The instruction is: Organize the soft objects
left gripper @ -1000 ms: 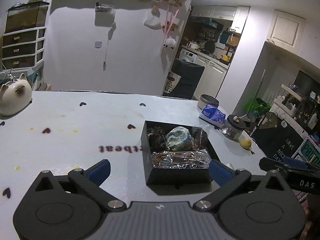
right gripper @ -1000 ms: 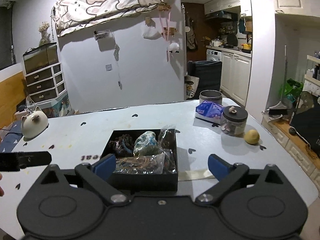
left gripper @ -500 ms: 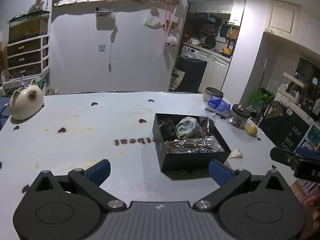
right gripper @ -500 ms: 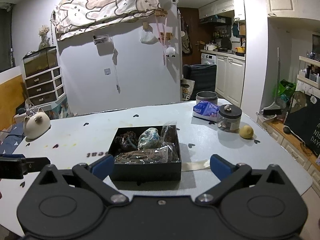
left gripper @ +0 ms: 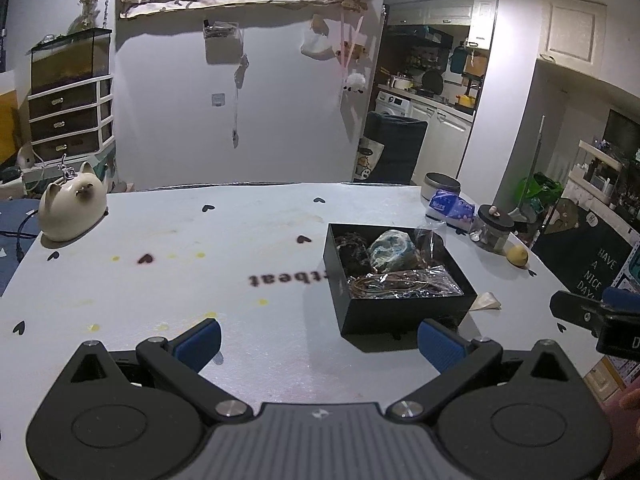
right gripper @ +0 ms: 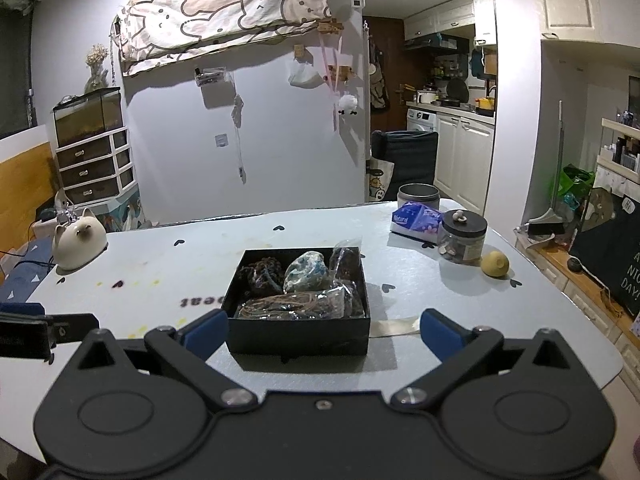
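Observation:
A black open box [left gripper: 372,314] [right gripper: 296,336] sits on the white table [left gripper: 200,248]. Inside it lie a dark tangled bundle [right gripper: 260,274], a blue-white crumpled soft item [left gripper: 390,250] [right gripper: 306,272] and clear bags holding brownish cords [right gripper: 296,305]. My left gripper [left gripper: 318,344] stands open above the table's near edge, left of the box, with nothing between its fingers. My right gripper [right gripper: 320,330] is open too, pulled back in front of the box, which shows between its blue pads. Each gripper's tip appears at the edge of the other's view.
A cream cat-shaped ornament [left gripper: 72,208] stands at the far left. At the right are a round tin [right gripper: 418,196], a blue tissue pack [right gripper: 418,218], a lidded glass jar [right gripper: 462,238] and a lemon [right gripper: 495,264]. A beige scrap [right gripper: 394,326] lies right of the box.
Both grippers have drawn back and risen from the box, so it looks smaller and farther. The box and its contents have not moved. Both stay open.

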### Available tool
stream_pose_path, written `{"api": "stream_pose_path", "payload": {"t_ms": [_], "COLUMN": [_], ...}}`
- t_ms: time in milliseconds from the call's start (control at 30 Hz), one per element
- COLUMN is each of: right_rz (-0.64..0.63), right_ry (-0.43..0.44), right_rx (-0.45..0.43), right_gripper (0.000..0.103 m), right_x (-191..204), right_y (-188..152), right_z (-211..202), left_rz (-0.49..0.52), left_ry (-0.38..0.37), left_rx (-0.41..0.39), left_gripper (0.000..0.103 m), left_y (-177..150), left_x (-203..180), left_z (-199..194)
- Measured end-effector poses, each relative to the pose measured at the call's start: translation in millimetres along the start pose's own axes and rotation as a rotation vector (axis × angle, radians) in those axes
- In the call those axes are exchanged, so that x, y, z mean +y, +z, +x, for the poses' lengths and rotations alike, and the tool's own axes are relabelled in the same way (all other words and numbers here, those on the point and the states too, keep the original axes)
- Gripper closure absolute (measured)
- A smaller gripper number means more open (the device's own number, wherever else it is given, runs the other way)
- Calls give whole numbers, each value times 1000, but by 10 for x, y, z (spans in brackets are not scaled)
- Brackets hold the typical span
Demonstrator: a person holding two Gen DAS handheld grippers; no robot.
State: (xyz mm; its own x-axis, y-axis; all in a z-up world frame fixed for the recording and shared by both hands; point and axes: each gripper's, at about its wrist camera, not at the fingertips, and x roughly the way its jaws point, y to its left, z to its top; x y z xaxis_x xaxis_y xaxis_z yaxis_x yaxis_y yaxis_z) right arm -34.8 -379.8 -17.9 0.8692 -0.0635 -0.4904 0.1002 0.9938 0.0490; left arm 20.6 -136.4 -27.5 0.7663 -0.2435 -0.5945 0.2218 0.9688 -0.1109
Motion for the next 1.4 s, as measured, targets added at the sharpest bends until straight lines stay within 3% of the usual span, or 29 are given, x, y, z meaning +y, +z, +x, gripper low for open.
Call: {"api": "stream_pose_path", "payload": {"t_ms": [1400], "right_rz": [-1], "right_ry": [4], "right_rx": [-3], "right_gripper": [0], "right_x": [64], "right_y": [5], "right_z": [-24], "left_rz": [7], "left_ry": [6], "left_rx": [-18], "left_gripper": [0], "left_y": [44], "left_x": [60], "left_z": [-52]}}
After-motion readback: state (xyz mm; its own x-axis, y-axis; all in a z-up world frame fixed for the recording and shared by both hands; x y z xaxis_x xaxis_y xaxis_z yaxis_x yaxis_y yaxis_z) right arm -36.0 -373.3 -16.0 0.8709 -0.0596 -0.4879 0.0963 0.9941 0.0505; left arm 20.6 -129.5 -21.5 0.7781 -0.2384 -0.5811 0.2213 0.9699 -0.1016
